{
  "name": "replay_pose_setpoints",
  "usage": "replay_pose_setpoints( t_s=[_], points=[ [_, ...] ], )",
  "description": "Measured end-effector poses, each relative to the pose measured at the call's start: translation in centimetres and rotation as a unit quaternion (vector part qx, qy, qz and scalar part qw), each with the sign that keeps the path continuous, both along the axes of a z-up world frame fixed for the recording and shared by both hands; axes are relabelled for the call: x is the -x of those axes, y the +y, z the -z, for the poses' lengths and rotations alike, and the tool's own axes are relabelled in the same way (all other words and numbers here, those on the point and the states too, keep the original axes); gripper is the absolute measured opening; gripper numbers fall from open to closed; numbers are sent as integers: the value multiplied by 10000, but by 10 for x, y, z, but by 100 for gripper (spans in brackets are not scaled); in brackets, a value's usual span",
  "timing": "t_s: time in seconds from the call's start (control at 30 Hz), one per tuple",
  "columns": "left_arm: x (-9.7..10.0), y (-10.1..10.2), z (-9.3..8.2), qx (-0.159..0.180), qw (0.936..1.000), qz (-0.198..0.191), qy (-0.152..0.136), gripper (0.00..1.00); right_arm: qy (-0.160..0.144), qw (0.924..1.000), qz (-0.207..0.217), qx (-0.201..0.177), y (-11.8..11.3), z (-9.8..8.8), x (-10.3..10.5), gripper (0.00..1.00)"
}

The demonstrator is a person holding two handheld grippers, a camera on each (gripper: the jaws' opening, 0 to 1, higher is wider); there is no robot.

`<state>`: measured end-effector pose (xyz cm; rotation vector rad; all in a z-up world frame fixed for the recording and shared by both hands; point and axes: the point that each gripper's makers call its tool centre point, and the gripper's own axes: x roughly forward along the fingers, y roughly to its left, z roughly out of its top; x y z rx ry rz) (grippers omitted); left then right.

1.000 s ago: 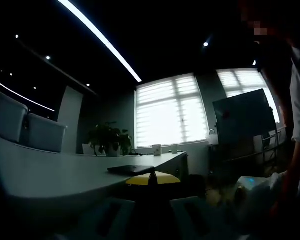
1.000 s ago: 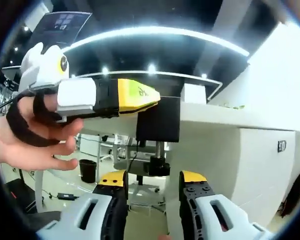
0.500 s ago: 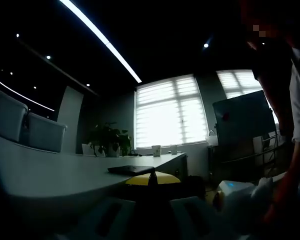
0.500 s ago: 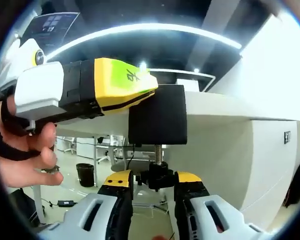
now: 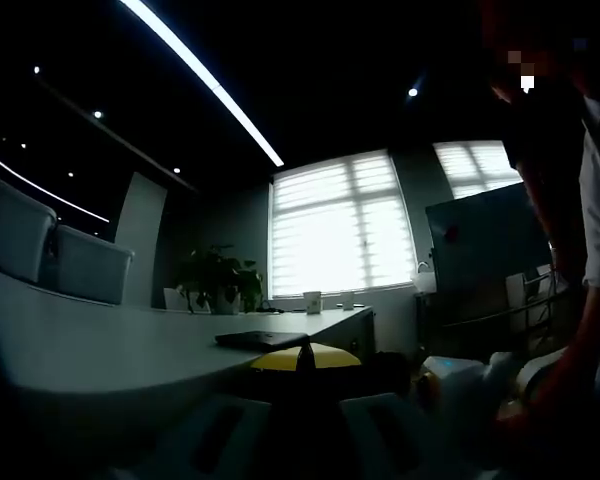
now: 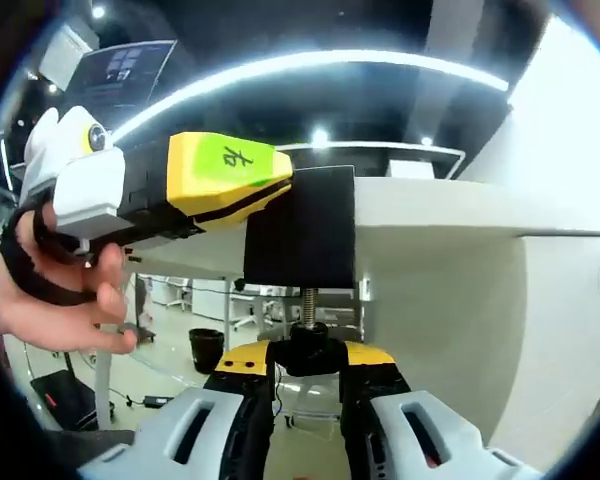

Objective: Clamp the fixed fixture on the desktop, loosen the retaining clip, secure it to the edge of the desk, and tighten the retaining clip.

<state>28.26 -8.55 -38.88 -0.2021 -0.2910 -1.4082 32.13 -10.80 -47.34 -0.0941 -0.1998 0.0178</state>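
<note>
Right gripper view: one clamp on the desk edge, two grippers at it

Right gripper view shows one black clamp fixture [image 6: 300, 228] sitting on the edge of the white desk [image 6: 450, 215]. Its flat black body covers the desk's edge, and one threaded screw [image 6: 308, 306] runs from the body toward the camera, ending in one black round knob [image 6: 308, 352]. The fixture's long axis follows that screw, square to the desktop, with the knob end pointing to the underside of the desk.

Two grippers are counted in this view. The right gripper [image 6: 308, 362] has its two yellow-tipped jaws drawn in on either side of the knob, touching it. The left gripper [image 6: 220, 180], white and black with a yellow tip, comes in from the left, held by one hand [image 6: 55, 290] with a black strap; its tip meets the fixture's black body at the desk edge. Whether its jaws pinch the body or just rest against it cannot be told.

Left gripper view is dim. The same gripper's [image 5: 302, 415] two pale jaws rise from the bottom with the dark fixture between them, a yellow tip [image 5: 305, 356] just above. On the desk stand one potted plant [image 5: 216, 278], one white cup [image 5: 313, 300] and one flat dark laptop [image 5: 262, 339]. Two pale chairs [image 5: 50, 255] sit beside the desk, and two bright blinded windows [image 5: 345, 225] fill the far wall.
</note>
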Motion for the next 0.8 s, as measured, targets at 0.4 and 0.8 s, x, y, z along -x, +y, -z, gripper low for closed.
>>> replay_pose_setpoints(
  t_s=[0.4,0.8],
  points=[
    [0,0,-1,22,10000,10,27,1,95,9957,-900,192,6,2,-8,24],
    [0,-1,0,23,10000,3,9,1,222,9984,369,-366,2,20,13,42]
  ],
)
